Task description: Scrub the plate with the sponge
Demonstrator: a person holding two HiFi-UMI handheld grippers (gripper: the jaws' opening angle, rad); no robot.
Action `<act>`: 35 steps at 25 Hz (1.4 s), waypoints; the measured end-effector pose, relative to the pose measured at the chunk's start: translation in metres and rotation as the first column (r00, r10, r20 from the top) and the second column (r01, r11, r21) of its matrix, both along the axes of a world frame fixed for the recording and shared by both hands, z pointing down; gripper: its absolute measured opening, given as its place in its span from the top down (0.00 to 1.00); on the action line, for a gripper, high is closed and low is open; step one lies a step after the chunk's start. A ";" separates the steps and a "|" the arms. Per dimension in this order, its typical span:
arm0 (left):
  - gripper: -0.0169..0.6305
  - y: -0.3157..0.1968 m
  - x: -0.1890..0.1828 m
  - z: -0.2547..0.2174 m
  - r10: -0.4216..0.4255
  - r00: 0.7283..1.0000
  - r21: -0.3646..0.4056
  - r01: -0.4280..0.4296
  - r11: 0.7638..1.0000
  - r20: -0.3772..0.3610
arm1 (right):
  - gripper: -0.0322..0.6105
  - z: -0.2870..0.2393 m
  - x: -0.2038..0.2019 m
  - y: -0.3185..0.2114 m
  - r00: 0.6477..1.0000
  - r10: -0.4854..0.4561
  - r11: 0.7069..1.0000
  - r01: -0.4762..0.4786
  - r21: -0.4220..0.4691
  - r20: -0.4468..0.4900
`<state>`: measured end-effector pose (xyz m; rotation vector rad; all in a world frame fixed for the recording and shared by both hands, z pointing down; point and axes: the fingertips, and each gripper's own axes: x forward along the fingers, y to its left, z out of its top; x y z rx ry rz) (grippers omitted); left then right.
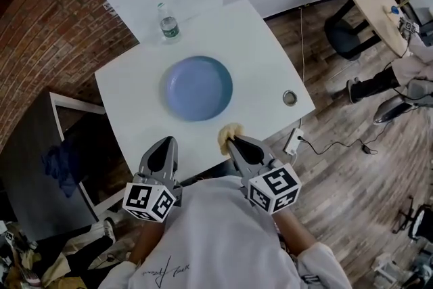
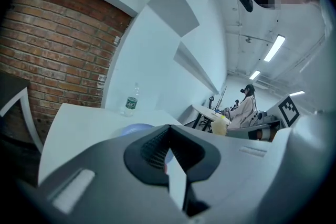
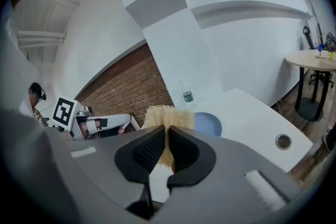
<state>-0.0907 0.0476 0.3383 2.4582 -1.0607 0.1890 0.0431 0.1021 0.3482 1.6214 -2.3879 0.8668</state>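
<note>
Jaws of right gripper [image 3: 166,129]: being pressed together on the sponge [image 3: 165,114]; the ridged pads are being separated only by the sponge's thickness.
Sponge: pale yellow and fibrous, being gripped at its lower part, with its frayed top sticking out past the jaw tips. In the head view the sponge [image 1: 229,134] is being held over the table's near edge, just short of the plate.
Jaws of left gripper [image 2: 169,128]: being held fully together, tips touching, with nothing between them.
Left gripper position: the left gripper [image 1: 164,145] is being held over the table's near edge, beside the right gripper [image 1: 235,141] and apart from the plate.
Plate [image 1: 199,87]: round and blue, lying flat at the middle of the white table [image 1: 264,44]; its bare inner surface is being touched by neither gripper.
Bottle [image 1: 168,24]: clear plastic with a green label, standing upright at the table's far edge, beyond the plate; its contents cannot be told.
Round metal fitting [image 1: 289,98]: sitting at the table's right side, well apart from the plate.
</note>
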 end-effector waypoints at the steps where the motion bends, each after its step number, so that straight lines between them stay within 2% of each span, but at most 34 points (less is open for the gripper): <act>1: 0.95 -0.001 0.001 0.003 -0.012 1.000 -0.004 0.012 1.000 0.005 | 0.90 0.003 0.002 -0.003 1.000 -0.013 1.000 0.013 -0.004 0.001; 10: 0.95 -0.022 -0.002 0.025 -0.117 0.992 -0.022 0.118 0.993 0.047 | 0.91 0.034 0.020 -0.043 0.997 -0.077 0.995 0.075 -0.060 -0.021; 15: 0.95 -0.035 -0.006 0.034 -0.161 0.985 -0.030 0.163 0.986 0.061 | 0.91 0.050 0.021 -0.063 0.988 -0.132 0.988 0.125 -0.092 -0.076; 23: 0.95 -0.054 -0.005 0.063 -0.163 0.981 -0.070 0.171 0.983 0.102 | 0.92 0.079 0.025 -0.097 0.979 -0.155 0.980 0.136 -0.143 -0.129; 29: 0.95 -0.070 -0.013 0.093 -0.205 0.975 -0.143 0.216 0.966 0.087 | 0.92 0.107 0.028 -0.109 0.977 -0.174 0.966 0.144 -0.214 -0.126; 35: 0.96 -0.086 -0.021 0.123 -0.233 0.964 -0.221 0.256 0.941 0.125 | 0.92 0.120 0.030 -0.121 0.971 -0.189 0.957 0.149 -0.247 -0.147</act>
